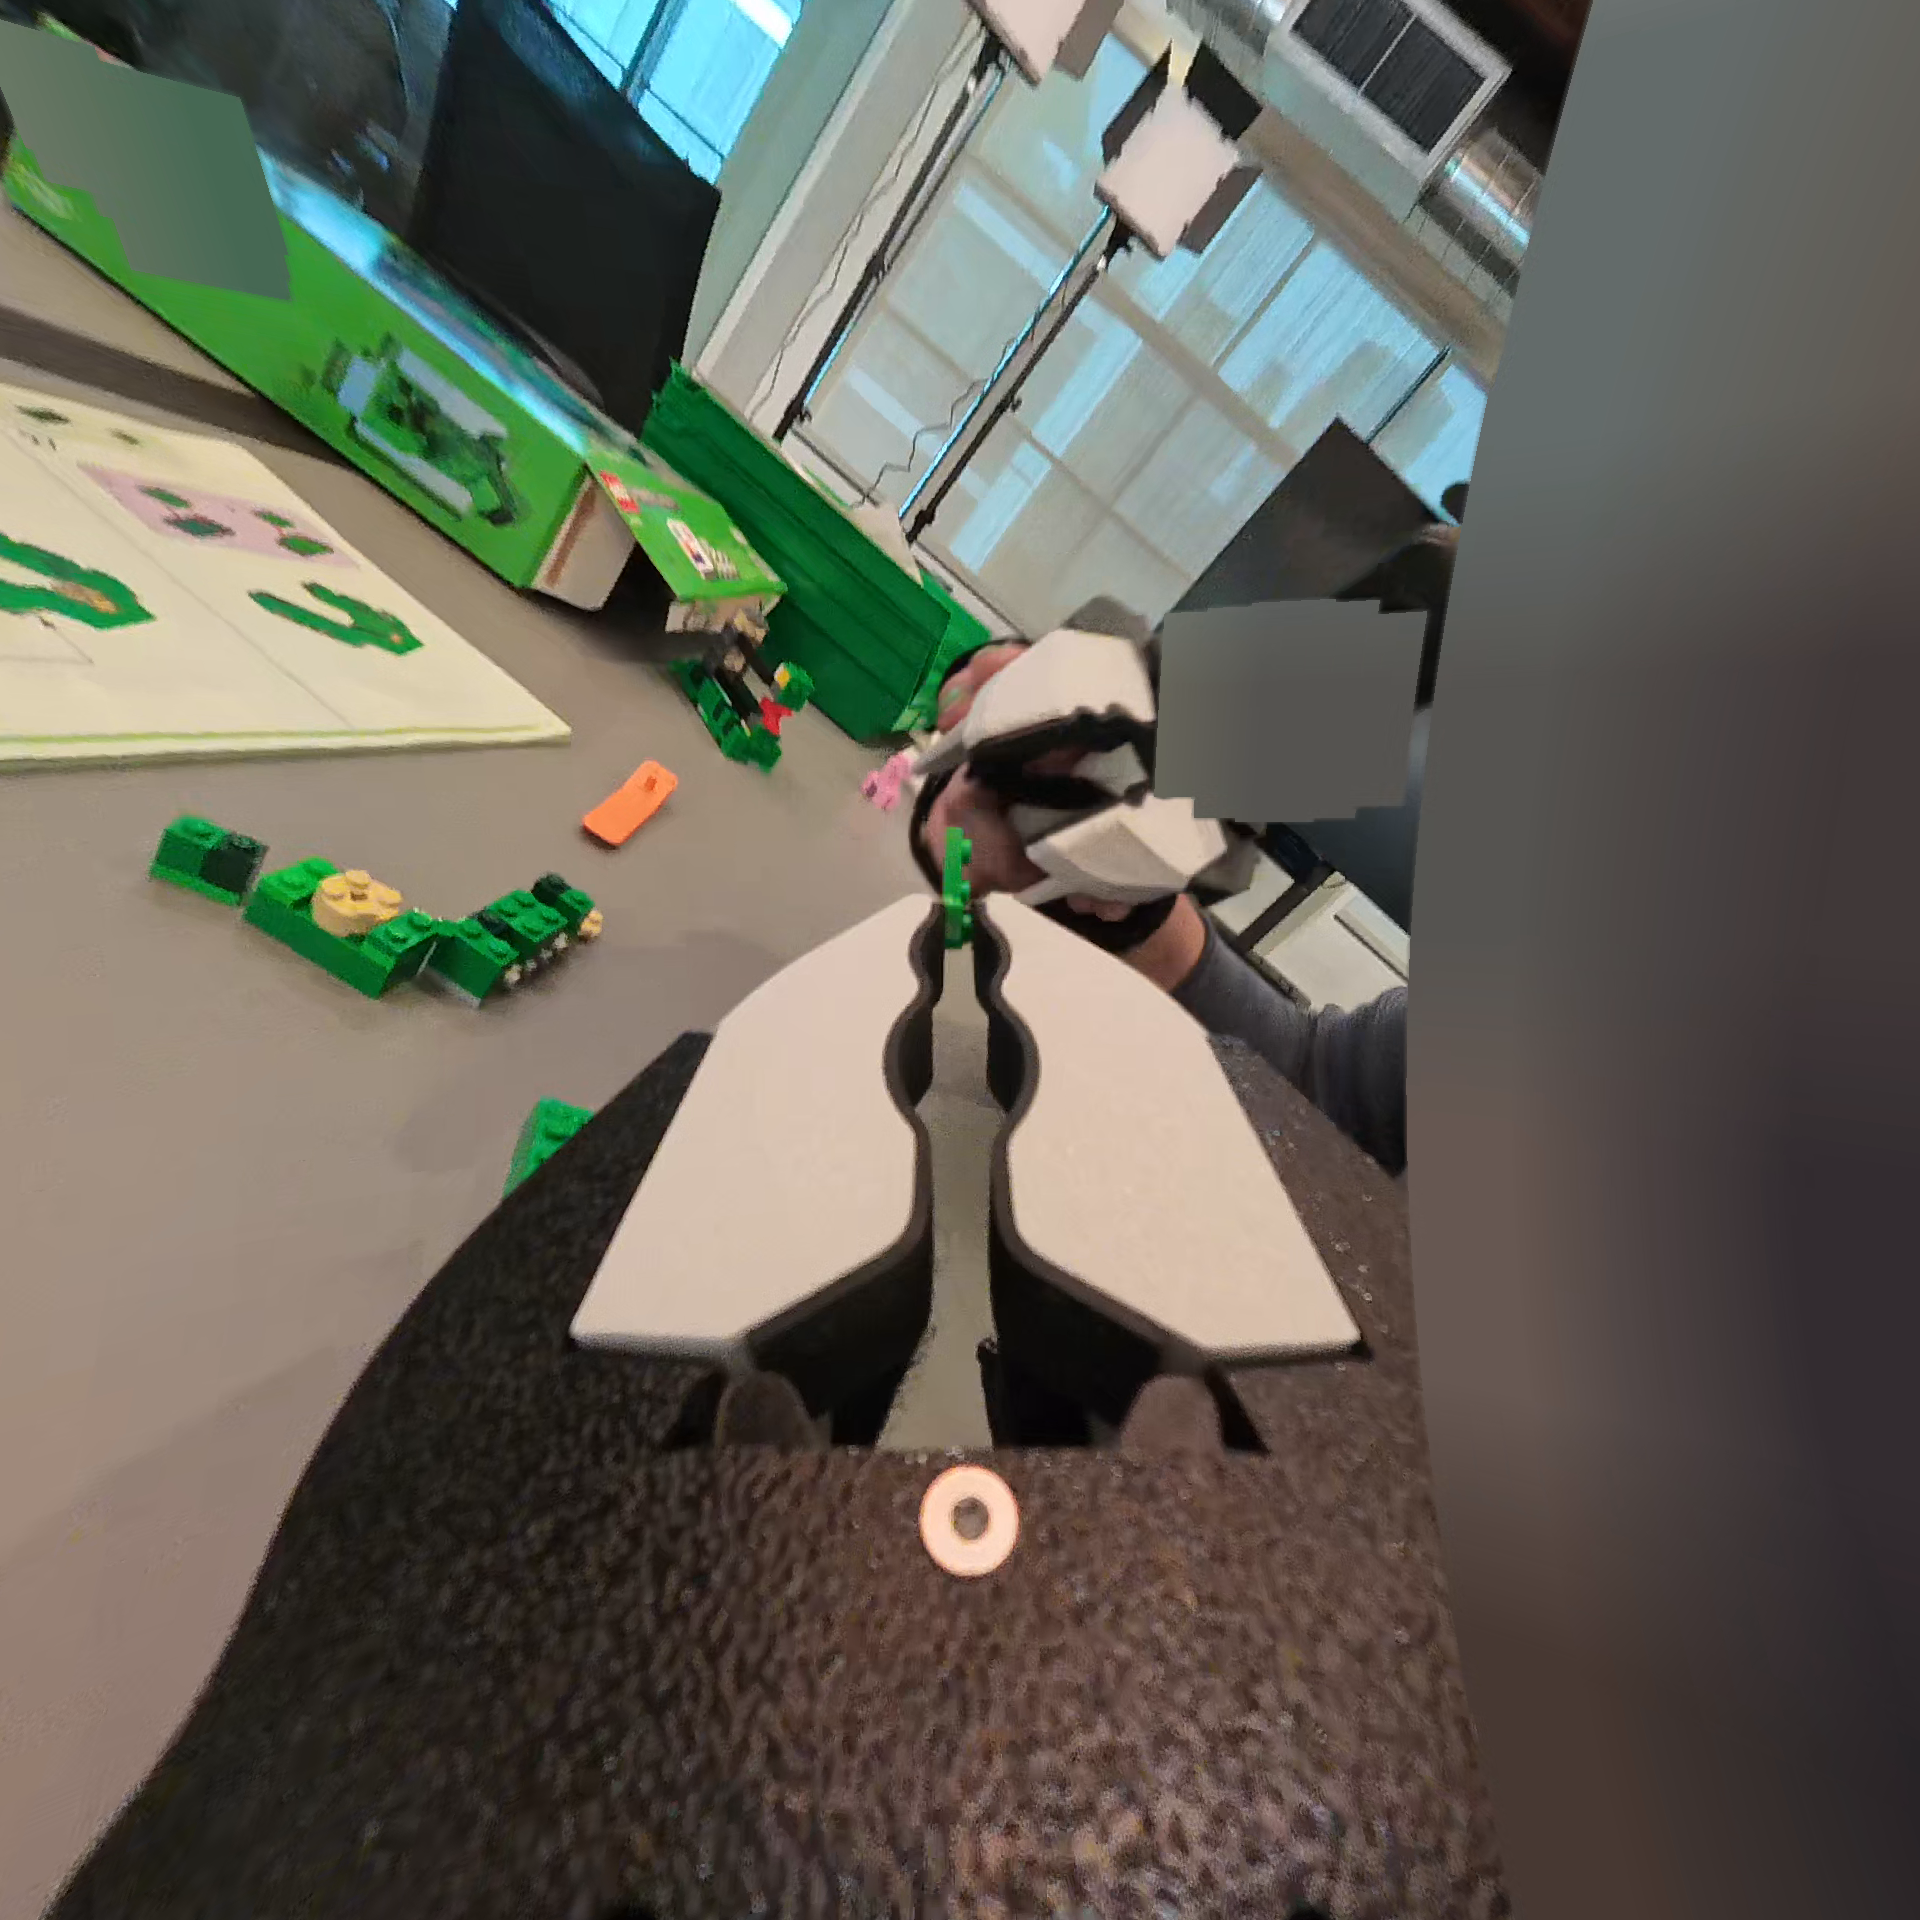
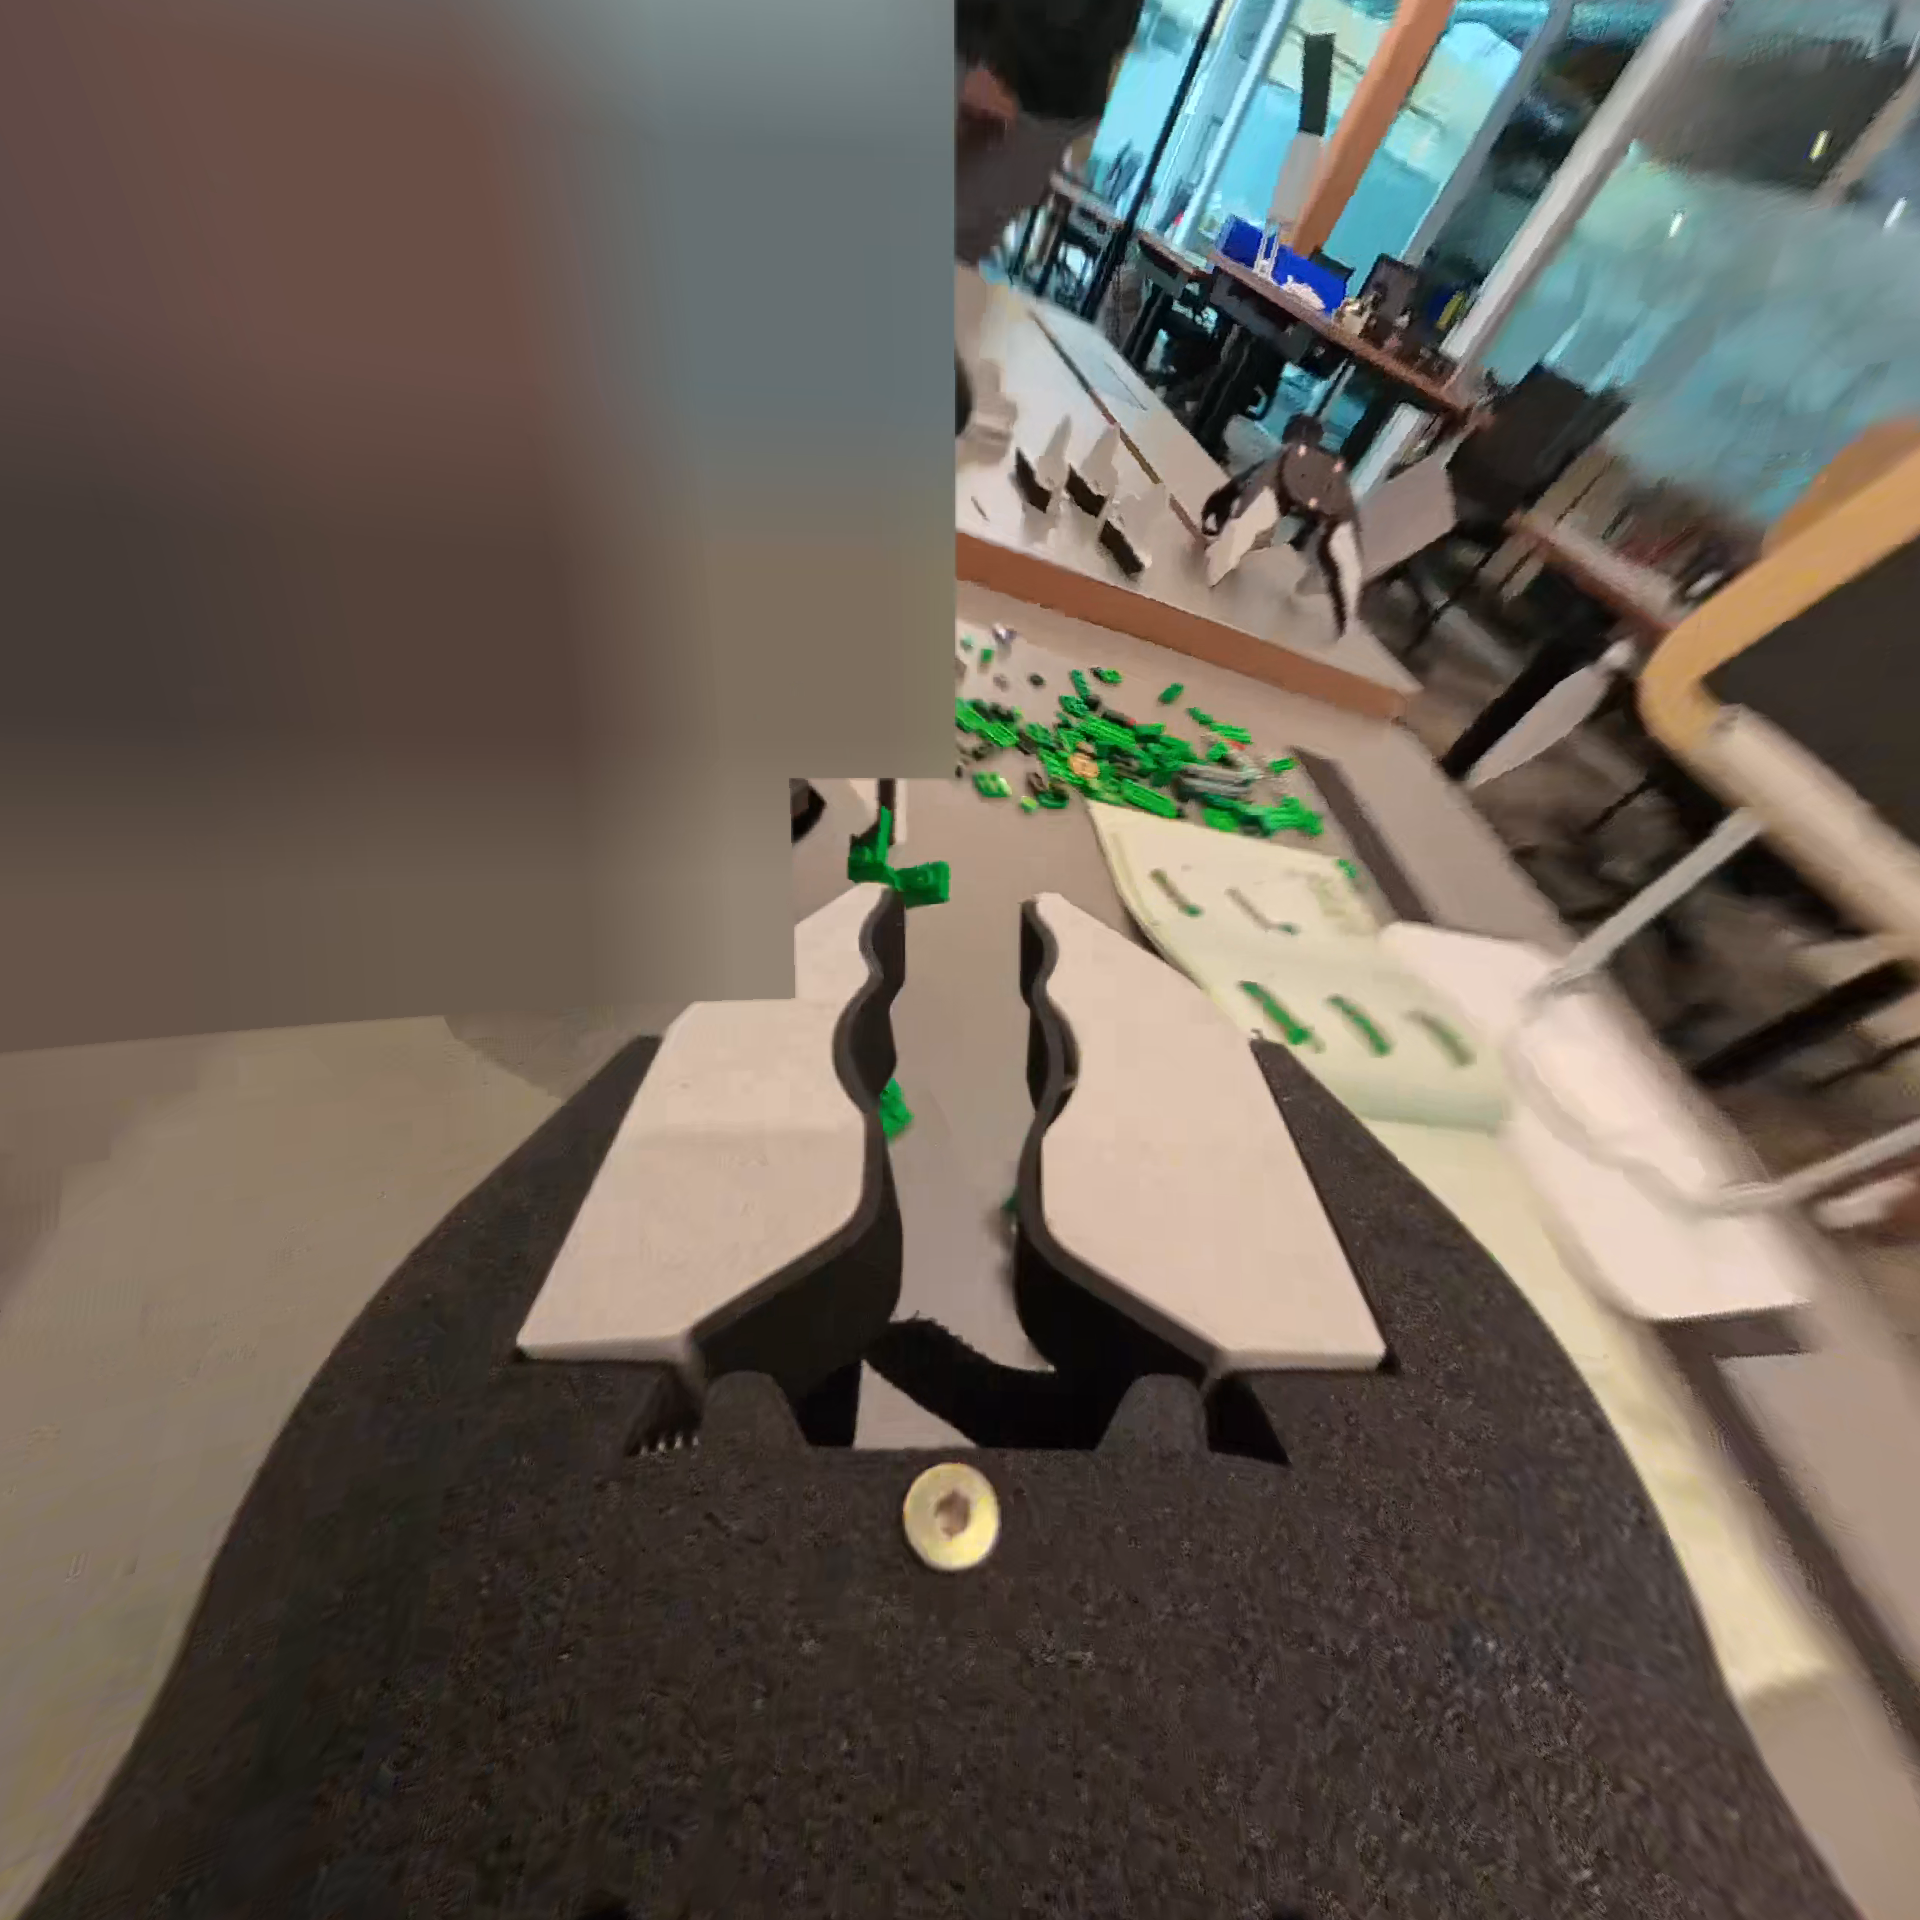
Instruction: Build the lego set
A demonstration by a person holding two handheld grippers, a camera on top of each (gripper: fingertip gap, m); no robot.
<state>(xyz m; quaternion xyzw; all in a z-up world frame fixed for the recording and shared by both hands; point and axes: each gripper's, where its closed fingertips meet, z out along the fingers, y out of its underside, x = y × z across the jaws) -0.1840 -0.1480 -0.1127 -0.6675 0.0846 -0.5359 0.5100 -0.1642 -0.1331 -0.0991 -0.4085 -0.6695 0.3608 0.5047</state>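
Note:
My left gripper [image 1: 957,914] is shut on a thin green lego piece [image 1: 957,868] that sticks up edge-on from its fingertips, held above the grey table [image 1: 208,1247]. My right gripper [image 2: 961,914] is open and empty. The same green piece [image 2: 902,871] shows just past its left fingertip [image 2: 868,935], touching or nearly so. In the left wrist view the right gripper [image 1: 1081,790] is close beyond the piece, held by a gloved hand. A partly built green model [image 1: 416,920] lies on the table to the left.
An open instruction booklet [image 1: 208,582] [image 2: 1247,935], a green box [image 1: 364,343], an orange separator tool [image 1: 629,802], a small build [image 1: 743,696] and loose green bricks [image 1: 208,857] lie about. A pile of green pieces [image 2: 1122,748] and a clear bag [image 2: 1621,1091] sit farther off.

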